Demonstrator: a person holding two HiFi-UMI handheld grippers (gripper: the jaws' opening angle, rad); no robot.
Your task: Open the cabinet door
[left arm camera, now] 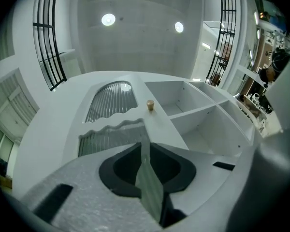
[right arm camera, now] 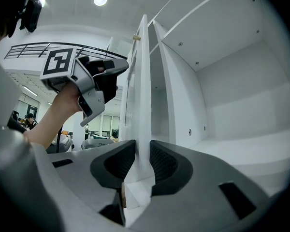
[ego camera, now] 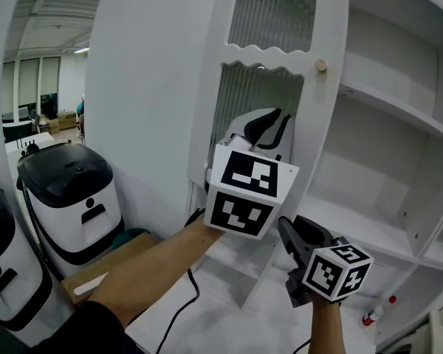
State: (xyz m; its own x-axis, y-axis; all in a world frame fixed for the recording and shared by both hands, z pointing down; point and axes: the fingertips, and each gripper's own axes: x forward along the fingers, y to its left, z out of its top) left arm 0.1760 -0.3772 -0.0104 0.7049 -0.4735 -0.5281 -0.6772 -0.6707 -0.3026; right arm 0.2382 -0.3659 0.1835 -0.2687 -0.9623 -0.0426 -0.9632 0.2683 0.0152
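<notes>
The white cabinet door (ego camera: pixel 326 124) stands swung out, with ribbed glass panes and a small wooden knob (ego camera: pixel 320 66) near its free edge. My right gripper (ego camera: pixel 289 228) sits low at that edge. In the right gripper view its black pads (right arm camera: pixel 160 164) press on both sides of the door's white edge (right arm camera: pixel 143 91). My left gripper (ego camera: pixel 269 126) is higher, in front of the lower ribbed pane and pointing upward. In the left gripper view a thin grey-green strip (left arm camera: pixel 149 178) runs between its jaws, which sit tight on it. The knob (left arm camera: pixel 150 105) shows above, untouched.
Bare white shelves (ego camera: pixel 391 109) fill the cabinet on the right. Two black-and-white appliances (ego camera: pixel 70 198) and a cardboard box (ego camera: pixel 107 268) stand at the left. A black cable (ego camera: pixel 186 301) hangs under the left arm. A small red-capped item (ego camera: pixel 376 312) lies at the lower right.
</notes>
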